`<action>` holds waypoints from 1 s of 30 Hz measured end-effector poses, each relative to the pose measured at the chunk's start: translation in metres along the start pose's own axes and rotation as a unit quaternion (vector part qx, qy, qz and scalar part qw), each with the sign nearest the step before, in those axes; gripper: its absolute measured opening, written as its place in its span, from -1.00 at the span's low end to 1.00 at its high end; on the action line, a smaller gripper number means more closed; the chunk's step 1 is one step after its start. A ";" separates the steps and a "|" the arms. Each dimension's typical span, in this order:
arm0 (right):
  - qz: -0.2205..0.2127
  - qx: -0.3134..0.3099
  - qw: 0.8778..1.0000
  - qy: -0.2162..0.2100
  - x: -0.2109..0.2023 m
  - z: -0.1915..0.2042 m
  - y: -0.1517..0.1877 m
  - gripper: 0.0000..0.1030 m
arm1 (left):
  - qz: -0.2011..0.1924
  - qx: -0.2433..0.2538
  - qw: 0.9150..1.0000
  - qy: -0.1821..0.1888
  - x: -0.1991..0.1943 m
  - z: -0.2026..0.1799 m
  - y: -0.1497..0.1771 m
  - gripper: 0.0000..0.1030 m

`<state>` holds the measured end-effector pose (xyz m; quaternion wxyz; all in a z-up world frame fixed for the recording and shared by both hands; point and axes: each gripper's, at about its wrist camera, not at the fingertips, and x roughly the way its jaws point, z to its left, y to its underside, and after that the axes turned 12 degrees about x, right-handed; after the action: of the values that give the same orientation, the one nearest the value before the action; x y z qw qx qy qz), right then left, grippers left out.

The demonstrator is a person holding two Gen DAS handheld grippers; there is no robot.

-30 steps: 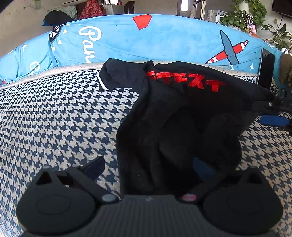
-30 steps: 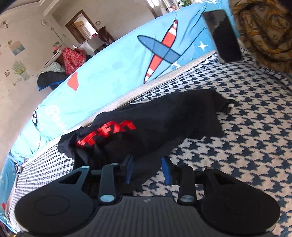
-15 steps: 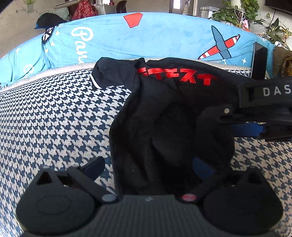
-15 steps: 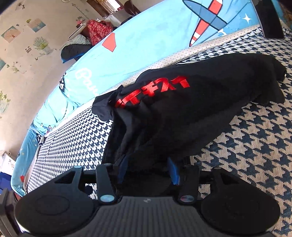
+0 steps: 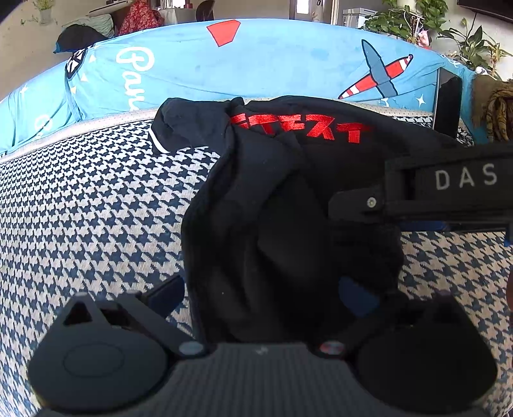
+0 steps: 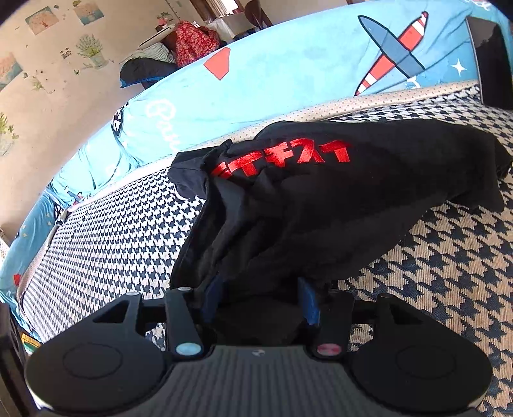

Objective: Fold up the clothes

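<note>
Right wrist view: the right gripper (image 6: pixel 261 296) pinches the black T-shirt (image 6: pixel 320 199); the left gripper (image 5: pixel 263 293) stands open around it. Thin cloth may slip if pulled.

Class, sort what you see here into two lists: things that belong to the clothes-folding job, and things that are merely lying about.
Belongs to the job:
black shirt with red lettering
left gripper
right gripper
houndstooth surface under the shirt

Just lying about:
blue aeroplane-print sheet
dark upright panel
potted plants
</note>
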<state>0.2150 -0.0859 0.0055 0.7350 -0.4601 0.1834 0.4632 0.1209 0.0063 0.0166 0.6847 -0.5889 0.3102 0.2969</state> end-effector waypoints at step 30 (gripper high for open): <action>-0.136 0.124 0.969 0.168 -0.073 -0.096 -0.028 -0.71 | -0.003 -0.053 0.998 -0.023 -0.025 0.020 0.077 1.00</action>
<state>0.2171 -0.2081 0.0214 0.8008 -0.4575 0.2959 0.2489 0.0474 0.0351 -0.0092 0.6602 -0.6184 0.2760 0.3248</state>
